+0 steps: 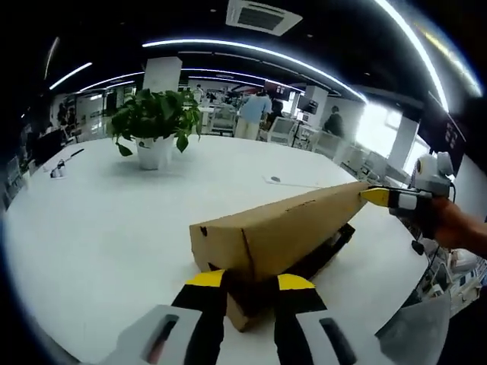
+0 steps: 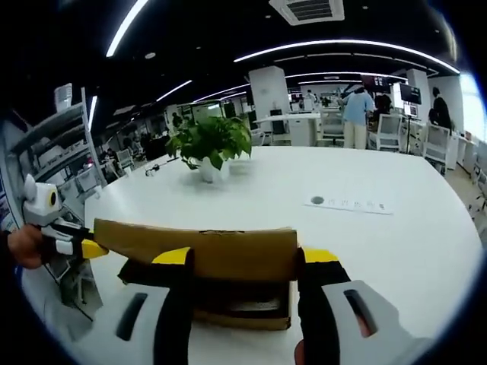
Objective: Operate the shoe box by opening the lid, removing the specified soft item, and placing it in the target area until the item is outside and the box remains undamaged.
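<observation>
The brown cardboard shoe box lid point(image 1: 289, 228) is raised off the box base point(image 1: 247, 310) on the white table point(image 1: 106, 228). In the left gripper view, my left gripper point(image 1: 250, 281) holds the lid's near end between its yellow-tipped jaws. At the far end of the lid, the right gripper point(image 1: 389, 198) pinches it. In the right gripper view, my right gripper point(image 2: 245, 256) has its jaws set wide around the lid point(image 2: 213, 251), and the base point(image 2: 243, 313) lies just below. The left gripper point(image 2: 82, 248) grips the lid's other end. The box interior is dark, so its contents are hidden.
A potted green plant point(image 1: 156, 125) point(image 2: 211, 144) stands farther back on the table. A printed sheet point(image 2: 346, 203) lies flat to the right. The table edge point(image 2: 456, 274) curves close by. Chairs, desks and people stand in the office behind.
</observation>
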A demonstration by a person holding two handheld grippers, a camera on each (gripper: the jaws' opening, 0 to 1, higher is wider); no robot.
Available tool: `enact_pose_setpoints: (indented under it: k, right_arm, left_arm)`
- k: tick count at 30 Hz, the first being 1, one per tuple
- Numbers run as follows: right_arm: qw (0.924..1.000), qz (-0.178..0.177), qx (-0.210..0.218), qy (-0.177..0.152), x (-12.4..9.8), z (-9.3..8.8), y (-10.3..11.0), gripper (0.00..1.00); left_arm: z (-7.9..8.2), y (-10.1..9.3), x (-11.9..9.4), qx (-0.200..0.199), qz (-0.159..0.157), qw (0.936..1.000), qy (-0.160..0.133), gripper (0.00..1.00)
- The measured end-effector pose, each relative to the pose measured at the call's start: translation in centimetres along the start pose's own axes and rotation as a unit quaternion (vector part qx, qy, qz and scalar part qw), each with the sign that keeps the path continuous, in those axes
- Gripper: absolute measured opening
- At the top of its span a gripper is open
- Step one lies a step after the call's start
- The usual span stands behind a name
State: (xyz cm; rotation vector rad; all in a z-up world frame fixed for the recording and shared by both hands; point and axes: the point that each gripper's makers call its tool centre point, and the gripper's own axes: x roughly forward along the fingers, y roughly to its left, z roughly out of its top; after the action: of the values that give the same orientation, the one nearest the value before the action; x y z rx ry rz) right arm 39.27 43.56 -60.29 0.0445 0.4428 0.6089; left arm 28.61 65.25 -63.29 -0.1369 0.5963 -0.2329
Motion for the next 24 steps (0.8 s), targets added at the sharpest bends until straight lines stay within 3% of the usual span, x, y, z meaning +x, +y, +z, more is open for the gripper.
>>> enact_pose_setpoints:
  k: [3,10,17,19,24]
  right_arm:
    - [1.0000,0.001,-0.001,-0.006,0.5,0.9,0.2,0.51]
    - [0.9999,0.003,-0.005,-0.016,1.1,2.7,0.2,0.51]
    - [0.9997,0.005,-0.010,-0.020,1.8,4.1,0.1,0.50]
    - [0.9998,0.007,-0.008,-0.019,1.9,4.4,0.0,0.50]
    - [0.9998,0.014,-0.004,-0.016,2.2,4.7,-0.1,0.49]
  left_arm:
    - [1.3,0.6,-0.2,0.037,0.026,0.9989,-0.007,0.24]
    - [3.6,0.9,-0.3,0.134,0.043,0.9898,-0.024,0.26]
    - [4.9,1.3,0.5,0.143,0.049,0.9878,-0.036,0.26]
    - [5.2,1.8,0.8,0.159,0.060,0.9847,-0.036,0.25]
    - [5.7,2.3,1.4,0.154,0.067,0.9849,-0.042,0.20]
